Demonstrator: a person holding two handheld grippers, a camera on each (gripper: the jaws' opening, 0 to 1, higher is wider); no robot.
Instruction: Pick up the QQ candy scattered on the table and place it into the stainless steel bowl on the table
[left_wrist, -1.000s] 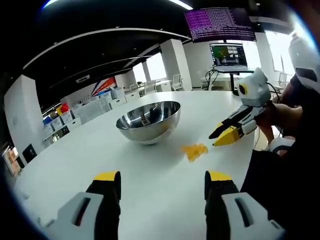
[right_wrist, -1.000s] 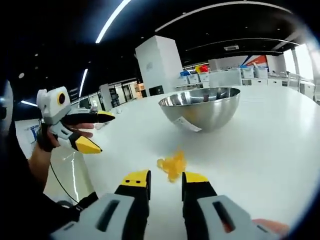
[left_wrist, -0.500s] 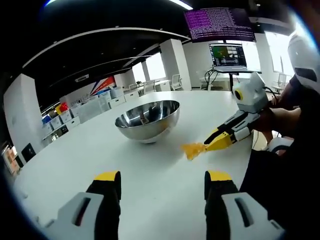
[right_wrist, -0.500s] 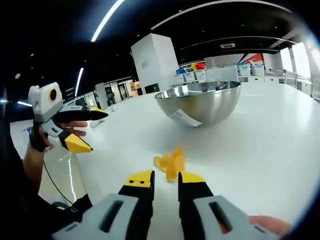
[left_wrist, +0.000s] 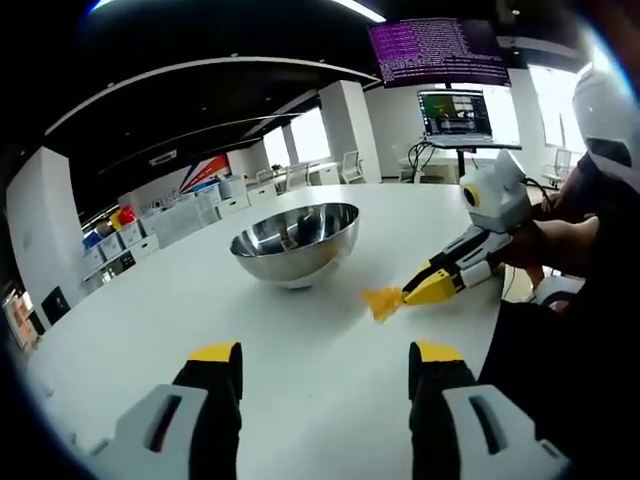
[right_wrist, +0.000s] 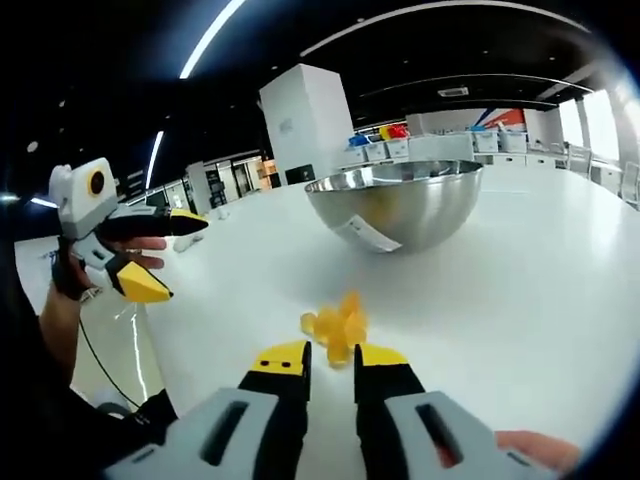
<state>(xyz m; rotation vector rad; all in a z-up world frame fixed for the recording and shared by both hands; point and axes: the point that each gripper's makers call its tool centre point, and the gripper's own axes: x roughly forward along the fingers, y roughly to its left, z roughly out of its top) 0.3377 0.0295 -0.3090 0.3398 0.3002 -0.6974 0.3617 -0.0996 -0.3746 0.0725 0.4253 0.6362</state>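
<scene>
A small yellow QQ candy packet (left_wrist: 381, 300) lies on the white table (left_wrist: 300, 390), just in front of the stainless steel bowl (left_wrist: 295, 240). My right gripper (left_wrist: 408, 292) comes in from the right with its tips at the packet's edge. In the right gripper view the jaws of the right gripper (right_wrist: 332, 356) stand close together, pinching the near end of the candy (right_wrist: 335, 322), with the bowl (right_wrist: 395, 203) beyond it. My left gripper (left_wrist: 325, 358) hangs open and holds nothing, well short of the candy. It also shows held in a hand, open, as the left gripper (right_wrist: 168, 254).
A white label sticks to the bowl's side (right_wrist: 358, 234). A monitor on a stand (left_wrist: 455, 112) rises past the table's far edge. Storage bins (right_wrist: 440, 148) line the back of the room. A person's arm (left_wrist: 555, 240) holds the right gripper at the table's right edge.
The right gripper has moved forward to the candy and its jaws have narrowed onto the packet's near end. The left gripper has stayed open and nearly still.
</scene>
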